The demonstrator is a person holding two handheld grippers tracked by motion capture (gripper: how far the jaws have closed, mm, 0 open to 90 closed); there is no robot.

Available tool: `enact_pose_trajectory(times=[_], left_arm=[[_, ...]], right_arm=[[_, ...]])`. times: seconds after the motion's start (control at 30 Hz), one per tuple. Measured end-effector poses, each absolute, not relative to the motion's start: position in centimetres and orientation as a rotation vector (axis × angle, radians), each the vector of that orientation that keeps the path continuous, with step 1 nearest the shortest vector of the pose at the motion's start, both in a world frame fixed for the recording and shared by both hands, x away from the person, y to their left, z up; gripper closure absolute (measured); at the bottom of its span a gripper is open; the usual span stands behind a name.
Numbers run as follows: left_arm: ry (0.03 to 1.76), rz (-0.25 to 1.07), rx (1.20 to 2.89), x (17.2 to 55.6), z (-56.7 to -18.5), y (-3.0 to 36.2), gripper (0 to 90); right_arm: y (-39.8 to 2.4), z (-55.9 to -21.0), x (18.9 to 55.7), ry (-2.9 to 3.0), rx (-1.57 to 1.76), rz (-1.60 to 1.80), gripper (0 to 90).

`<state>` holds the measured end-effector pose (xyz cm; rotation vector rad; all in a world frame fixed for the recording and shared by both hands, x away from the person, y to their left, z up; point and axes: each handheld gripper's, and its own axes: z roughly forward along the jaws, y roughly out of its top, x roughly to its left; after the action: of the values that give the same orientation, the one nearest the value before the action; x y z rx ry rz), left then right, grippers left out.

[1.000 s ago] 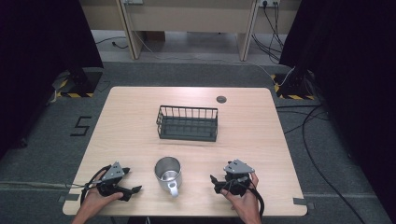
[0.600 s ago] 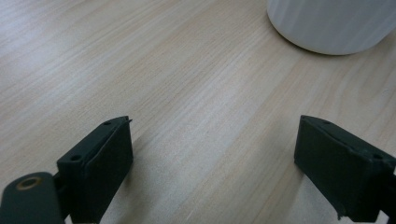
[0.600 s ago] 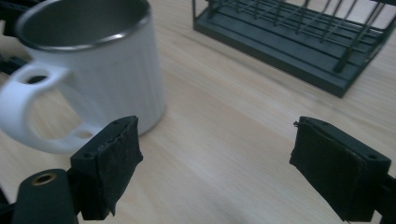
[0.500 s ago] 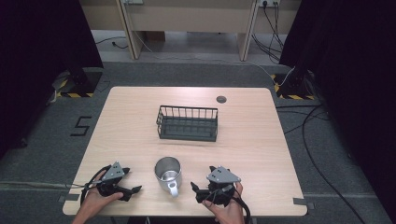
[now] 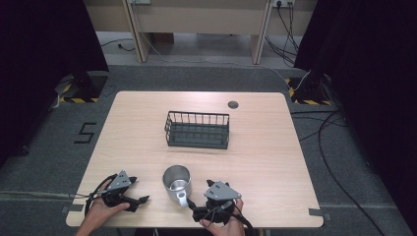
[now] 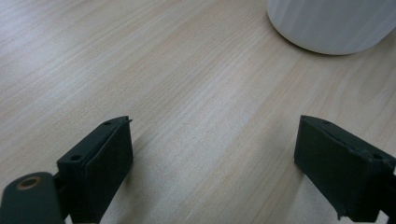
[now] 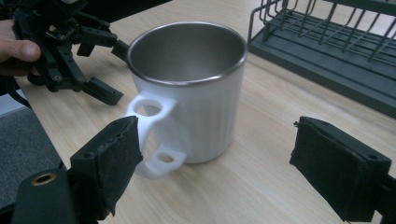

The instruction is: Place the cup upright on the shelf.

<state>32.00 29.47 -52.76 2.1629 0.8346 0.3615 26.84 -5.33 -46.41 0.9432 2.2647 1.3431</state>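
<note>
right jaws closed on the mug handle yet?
No. In the right gripper view the jaws stand wide apart, with the mug and its handle ahead between them, untouched.

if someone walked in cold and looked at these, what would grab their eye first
Most likely the white mug with its shiny steel inside, upright near the front edge of the wooden table, its handle turned toward the right gripper, whose open jaws frame it up close. Next, the dark wire basket sitting alone mid-table behind the mug. The left gripper rests open at the front left, pointing toward the mug.
</note>
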Motion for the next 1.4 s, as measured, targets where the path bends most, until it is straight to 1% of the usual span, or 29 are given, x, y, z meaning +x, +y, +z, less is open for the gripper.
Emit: enact_pose_trajectory(times=[0.2, 0.37, 0.5, 0.77, 1.1, 1.4], left_arm=[[0.835, 0.361, 2.163, 32.0, -52.8, 29.5, 10.9], [0.835, 0.362, 2.163, 32.0, -52.8, 29.5, 10.9], [0.835, 0.361, 2.163, 32.0, -52.8, 29.5, 10.9], [0.835, 0.361, 2.163, 32.0, -52.8, 29.5, 10.9], [0.834, 0.362, 2.164, 32.0, -52.8, 29.5, 10.9], [0.834, 0.362, 2.164, 32.0, -52.8, 29.5, 10.9]], right_arm=[[-4.3, -46.6, 26.5, 2.27, 0.928, 1.369, 15.2], [-3.1, -47.4, 26.4, 2.281, 0.903, 1.33, 14.9], [-3.1, -47.7, 26.6, 2.289, 0.893, 1.331, 14.7], [-4.3, -47.6, 27.3, 2.262, 0.909, 1.307, 14.8], [-6.8, -47.7, 29.3, 2.222, 0.961, 1.324, 15.1], [-7.8, -47.5, 30.9, 2.205, 0.966, 1.324, 15.2]])
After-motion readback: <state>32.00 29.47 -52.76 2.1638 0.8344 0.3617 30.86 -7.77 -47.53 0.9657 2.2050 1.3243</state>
